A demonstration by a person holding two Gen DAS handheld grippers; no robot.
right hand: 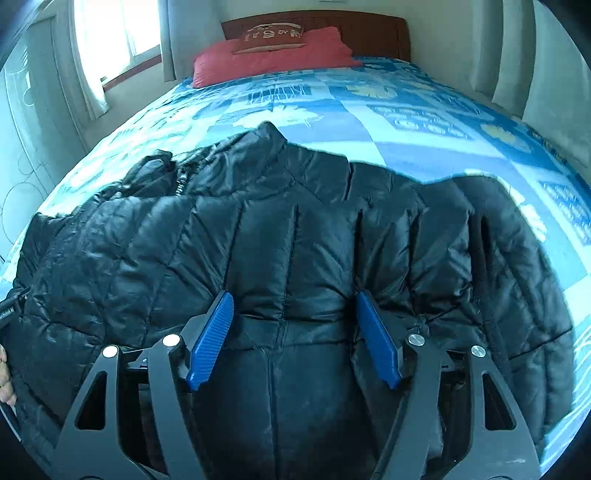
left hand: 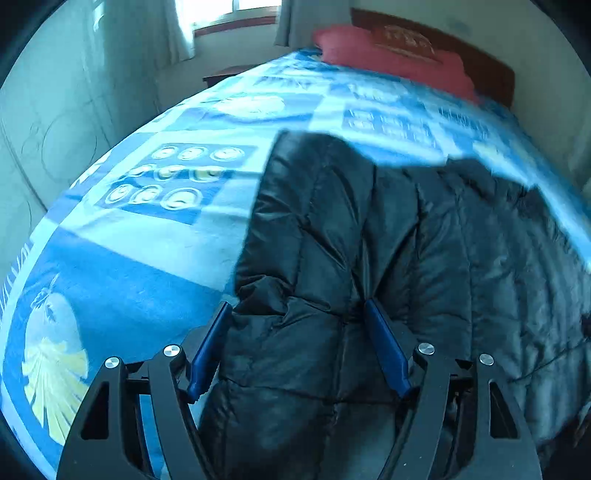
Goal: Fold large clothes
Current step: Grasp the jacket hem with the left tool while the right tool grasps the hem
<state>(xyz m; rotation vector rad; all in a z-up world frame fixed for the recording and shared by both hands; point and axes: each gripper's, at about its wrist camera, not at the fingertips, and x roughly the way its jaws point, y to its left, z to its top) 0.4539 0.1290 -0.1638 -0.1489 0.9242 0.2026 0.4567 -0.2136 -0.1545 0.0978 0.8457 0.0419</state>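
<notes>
A black quilted puffer jacket (right hand: pixel 280 236) lies spread on a bed with a blue patterned cover (right hand: pixel 369 122). In the right wrist view its collar points toward the headboard and the zipper shows at the left. My right gripper (right hand: pixel 295 306) is open, its blue pads straddling a puffed section of the jacket's lower part. In the left wrist view the jacket (left hand: pixel 369 240) fills the right half. My left gripper (left hand: pixel 299 306) is open over the jacket's left edge, one blue pad at the hem's edge, the other pressed into the fabric.
A red pillow (right hand: pixel 273 55) lies at the wooden headboard (right hand: pixel 369 29). A window with white curtains (right hand: pixel 92 55) is at the left. A small wooden bedside table (left hand: pixel 225 74) stands beside the bed. A hand shows at the right wrist view's left edge (right hand: pixel 5 380).
</notes>
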